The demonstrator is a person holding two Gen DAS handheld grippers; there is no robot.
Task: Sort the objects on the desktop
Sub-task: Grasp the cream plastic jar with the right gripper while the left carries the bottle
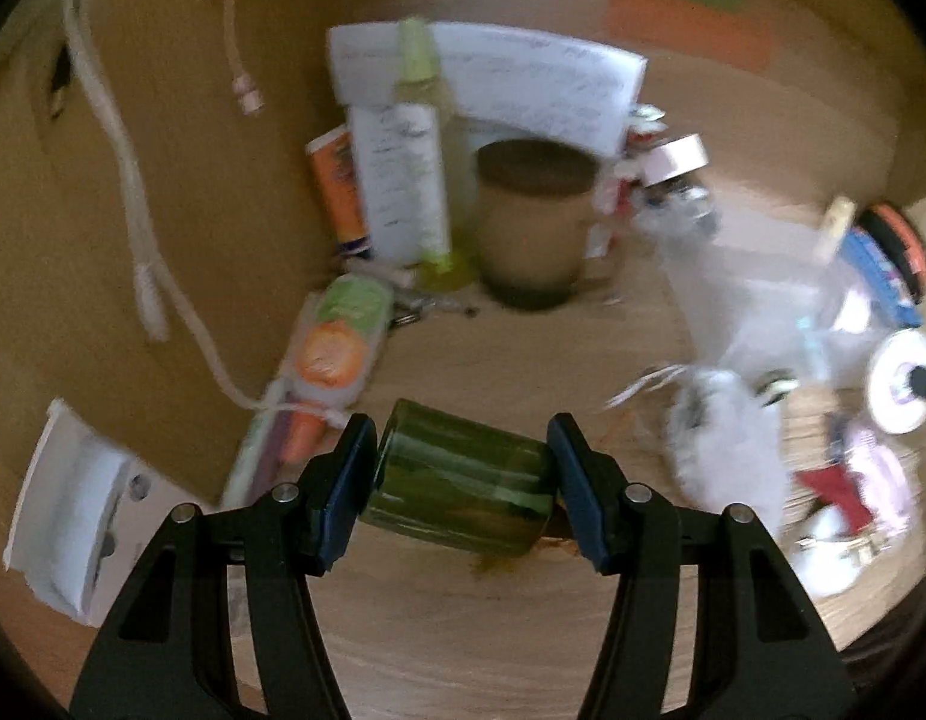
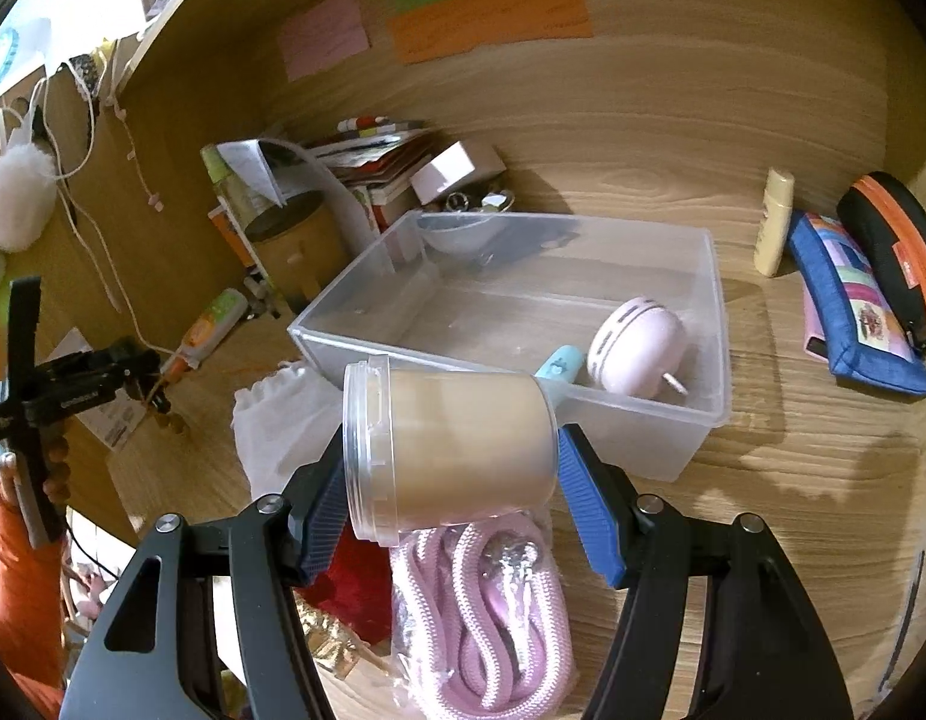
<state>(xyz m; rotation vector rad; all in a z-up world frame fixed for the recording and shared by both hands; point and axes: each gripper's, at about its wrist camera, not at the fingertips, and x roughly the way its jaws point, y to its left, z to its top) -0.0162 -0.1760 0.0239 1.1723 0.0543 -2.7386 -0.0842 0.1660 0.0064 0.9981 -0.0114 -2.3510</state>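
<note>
My left gripper (image 1: 459, 483) is shut on a dark green glass jar (image 1: 463, 477), held sideways just above the wooden desk (image 1: 463, 630). My right gripper (image 2: 447, 498) is shut on a clear plastic jar (image 2: 450, 444) with a threaded open mouth, held on its side above a bag of pink rope (image 2: 481, 618). A clear plastic bin (image 2: 523, 324) lies just beyond the right gripper; it holds a pink round gadget (image 2: 637, 342) and a light blue item (image 2: 556, 366). The left gripper also shows at the left edge of the right wrist view (image 2: 138, 372).
A tan lidded canister (image 1: 535, 222), a spray bottle (image 1: 423, 150), papers (image 1: 523, 78) and a carrot-print packet (image 1: 336, 348) crowd the back corner. A white pouch (image 1: 727, 444) and tape roll (image 1: 901, 384) lie right. Pencil cases (image 2: 853, 312) and a cream tube (image 2: 775, 222) sit right of the bin.
</note>
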